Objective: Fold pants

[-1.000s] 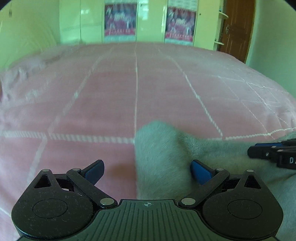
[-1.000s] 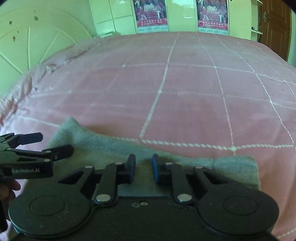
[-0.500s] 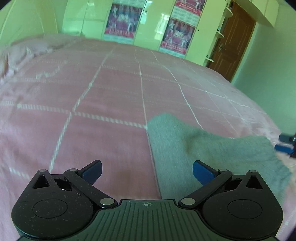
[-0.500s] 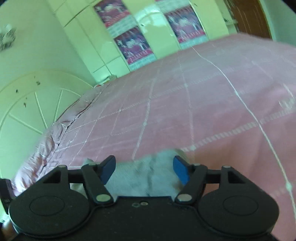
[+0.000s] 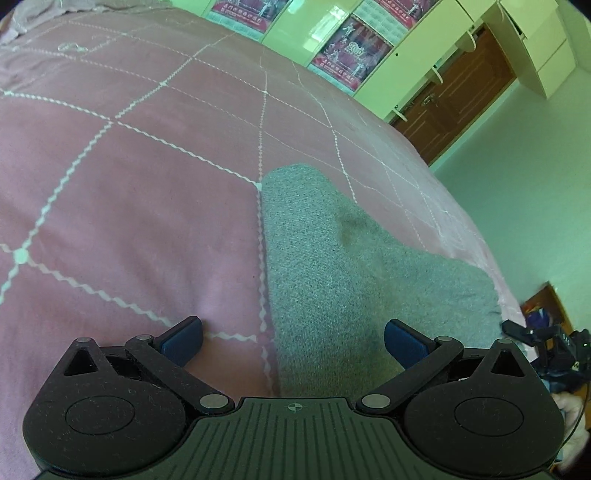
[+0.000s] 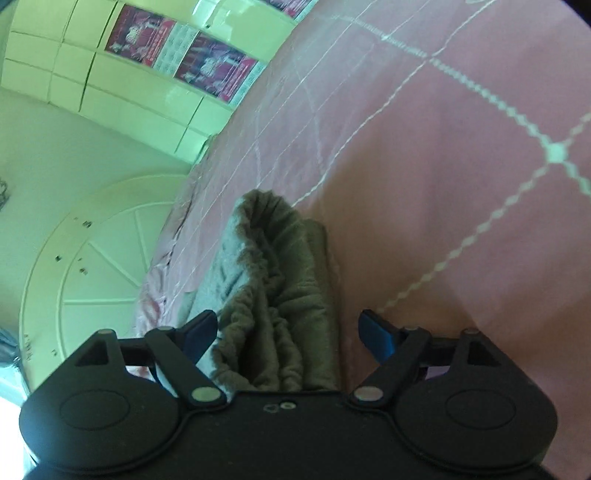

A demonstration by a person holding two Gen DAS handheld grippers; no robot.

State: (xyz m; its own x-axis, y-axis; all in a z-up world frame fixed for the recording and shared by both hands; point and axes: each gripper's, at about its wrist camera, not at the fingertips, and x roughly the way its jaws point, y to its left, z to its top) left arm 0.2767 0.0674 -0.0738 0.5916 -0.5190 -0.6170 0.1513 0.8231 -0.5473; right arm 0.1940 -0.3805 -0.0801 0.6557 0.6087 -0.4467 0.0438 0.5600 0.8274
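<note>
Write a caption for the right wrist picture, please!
Right tool opening around bunched grey pants on pink bedspread.

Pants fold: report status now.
Left gripper open, empty. Right gripper opening, grey pants loose between its jaws. Pants folded on pink bedspread. Nothing obstructing.

Bright daylight, strong green cast on the walls and wardrobe doors (image 5: 325,26) in both views. Glossy doors throw glare patches. Left wrist view sharp near and mid, pink bedspread (image 5: 129,206) evenly lit, soft shadows only. Right wrist view softer, motion blur on the posters (image 6: 177,48) and far bedspread stitching; blown-out white at the near left edge. Heavy fisheye bending, dark vignette in the corners, horizons steeply tilted.
</note>
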